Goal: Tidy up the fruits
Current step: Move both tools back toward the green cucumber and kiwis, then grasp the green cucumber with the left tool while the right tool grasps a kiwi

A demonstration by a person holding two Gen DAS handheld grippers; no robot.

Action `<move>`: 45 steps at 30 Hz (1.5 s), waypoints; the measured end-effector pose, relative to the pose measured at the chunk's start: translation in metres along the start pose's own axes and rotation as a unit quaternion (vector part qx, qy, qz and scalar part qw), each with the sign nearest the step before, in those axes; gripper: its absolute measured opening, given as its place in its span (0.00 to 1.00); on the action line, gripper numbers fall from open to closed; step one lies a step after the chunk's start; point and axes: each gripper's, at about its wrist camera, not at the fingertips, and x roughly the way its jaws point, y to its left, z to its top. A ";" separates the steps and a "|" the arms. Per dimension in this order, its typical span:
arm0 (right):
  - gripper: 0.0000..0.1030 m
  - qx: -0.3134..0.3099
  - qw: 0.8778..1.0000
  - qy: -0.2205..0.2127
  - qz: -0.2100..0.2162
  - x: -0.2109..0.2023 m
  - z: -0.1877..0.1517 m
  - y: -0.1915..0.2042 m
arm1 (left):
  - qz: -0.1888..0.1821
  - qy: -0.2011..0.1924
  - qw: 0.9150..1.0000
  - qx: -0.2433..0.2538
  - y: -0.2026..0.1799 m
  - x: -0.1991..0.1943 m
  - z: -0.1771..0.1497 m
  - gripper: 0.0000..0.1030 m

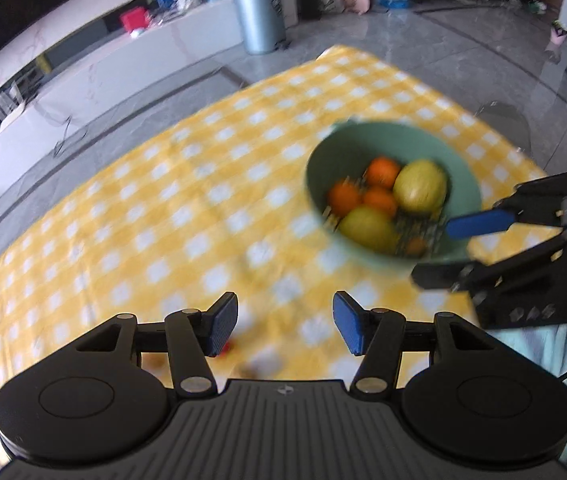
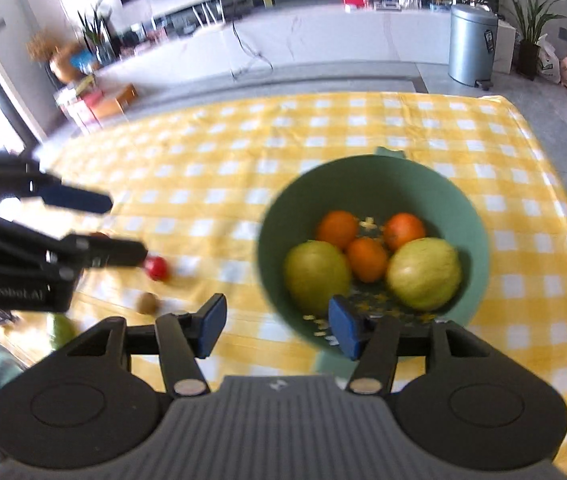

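A green bowl (image 2: 383, 172) stands on the yellow checked tablecloth (image 2: 243, 152). It holds three oranges (image 2: 337, 229) and two yellow-green fruits (image 2: 423, 274). My right gripper (image 2: 275, 326) is open and empty above the bowl's near rim. A small red fruit (image 2: 157, 268), a brown kiwi (image 2: 148, 303) and a green fruit (image 2: 59, 330) lie on the cloth to the bowl's left. My left gripper (image 1: 285, 322) hovers open over the cloth with nothing between its pads. In the left wrist view, the bowl (image 1: 323, 152) sits ahead to the right, with the right gripper (image 1: 439, 252) beside it.
A grey bin (image 2: 471, 44) stands on the floor beyond the table's far edge, near a long white counter (image 2: 323, 40). A person's striped green clothing (image 1: 543, 352) is at the near side. The cloth ends at the right edge (image 2: 535, 152).
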 end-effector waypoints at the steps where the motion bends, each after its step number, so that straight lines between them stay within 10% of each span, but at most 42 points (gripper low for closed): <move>1: 0.54 0.009 1.000 -0.003 0.007 0.000 -0.006 0.005 | 0.004 0.010 1.000 -0.005 0.006 -0.002 -0.009 0.63; 13: 0.58 0.089 0.996 -0.001 0.017 0.018 -0.072 0.049 | 0.062 0.083 0.978 -0.181 0.077 -0.008 -0.114 0.63; 25: 0.61 0.079 0.997 -0.003 0.000 0.018 -0.082 0.063 | 0.013 0.137 0.913 -0.385 0.110 0.034 -0.180 0.56; 31: 0.61 0.066 0.998 0.002 -0.012 0.032 -0.086 0.070 | 0.016 0.120 0.898 -0.422 0.109 0.040 -0.185 0.56; 45: 0.61 0.025 1.000 0.001 -0.006 0.056 -0.092 0.089 | 0.065 0.105 0.902 -0.415 0.093 0.052 -0.188 0.57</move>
